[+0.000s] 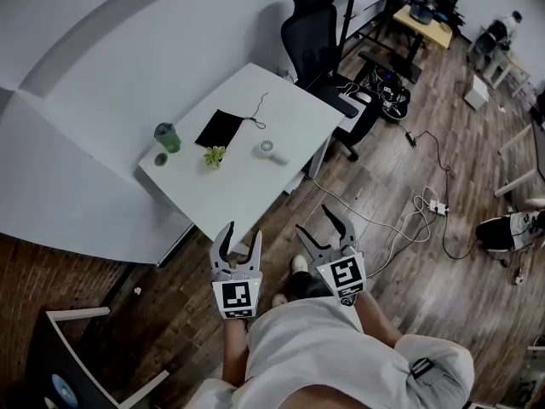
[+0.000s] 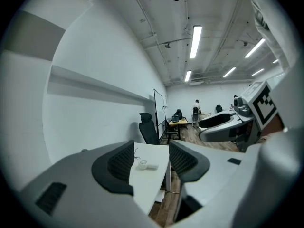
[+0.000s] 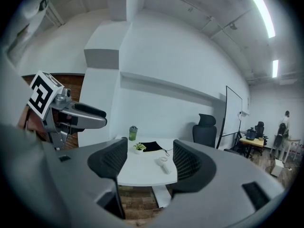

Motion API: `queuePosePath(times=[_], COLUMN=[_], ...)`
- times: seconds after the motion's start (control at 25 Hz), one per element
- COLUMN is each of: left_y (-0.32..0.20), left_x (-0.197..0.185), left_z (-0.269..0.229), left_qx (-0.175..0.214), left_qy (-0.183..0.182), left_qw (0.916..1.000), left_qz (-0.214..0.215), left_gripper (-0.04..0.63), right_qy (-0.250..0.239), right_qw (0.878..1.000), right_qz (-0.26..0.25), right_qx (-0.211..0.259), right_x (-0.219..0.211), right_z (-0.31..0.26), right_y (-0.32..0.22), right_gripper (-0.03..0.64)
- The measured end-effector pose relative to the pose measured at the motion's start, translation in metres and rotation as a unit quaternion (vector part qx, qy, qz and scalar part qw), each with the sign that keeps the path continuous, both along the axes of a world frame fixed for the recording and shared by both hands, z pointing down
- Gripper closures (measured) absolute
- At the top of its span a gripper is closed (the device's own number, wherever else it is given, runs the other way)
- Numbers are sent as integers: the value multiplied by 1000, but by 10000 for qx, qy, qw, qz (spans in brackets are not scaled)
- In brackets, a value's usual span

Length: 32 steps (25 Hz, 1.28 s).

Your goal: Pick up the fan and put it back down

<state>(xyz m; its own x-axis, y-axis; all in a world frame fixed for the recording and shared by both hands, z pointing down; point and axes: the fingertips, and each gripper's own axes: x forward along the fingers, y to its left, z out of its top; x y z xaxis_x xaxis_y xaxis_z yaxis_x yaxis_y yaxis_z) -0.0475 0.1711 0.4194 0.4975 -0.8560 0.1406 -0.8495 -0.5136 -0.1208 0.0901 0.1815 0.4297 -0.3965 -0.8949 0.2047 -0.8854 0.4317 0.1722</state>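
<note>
- Far ahead of the left tongs (image 1: 243, 231) and off to their left, a green tumbler (image 1: 168, 136) stands upright near the far left corner of the white tabletop (image 1: 247, 186). Its lid is on, so what's inside can't be told.
- Just to the right of it, still ahead and a little left of the left tongs, there's a small pot (image 1: 214, 156) holding a leafy green plant.
- Beyond the pot, further from both tongs, a black pad (image 1: 221, 129) lies flat with a thin cable trailing off its far corner.
- Now the fan (image 1: 271, 150): small and white, it lies on its side on the tabletop, ahead of both tongs and roughly between their two lines. It's well apart from each, and nothing touches it.
- Left tongs: released, jaws standing apart, with only air between the pads. In the left gripper view the distant fan shows through the gap.
- Right tongs (image 1: 317, 224): also released, jaws parted and gripping nothing. Through their gap the right gripper view shows the fan toward the right jaw, with tumbler, plant and pad further left.
- Both tongs hang short of the tabletop's near edge, over the wood floor (image 1: 400, 254).
- Past the tabletop, ahead and right of the right tongs, stands a black office chair (image 1: 313, 32).
</note>
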Motion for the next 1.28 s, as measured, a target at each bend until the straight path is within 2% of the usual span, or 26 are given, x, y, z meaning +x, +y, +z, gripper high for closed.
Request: queuePosePath(times=[0.64,0.96,1.28], left_y=[-84,-107,-133], left_x=[54,64,68], left_z=[-4,-5,5], left_qx=[-65,-65,-172], left_qy=[-209,-345,-394], left_qw=[9986,9967,9963], left_qz=[-481,-734,-748], left_gripper=[371,371,371], right_qy=[-184,-302,-347], right_qw=[9985,9971,9967], right_qz=[-519,-696,-716], right_qx=[-41,-76,-155], right_x=[51,68,72], right_z=[-5,-1,7], right_y=[-96,-128,-155], right_gripper=[316,317,316])
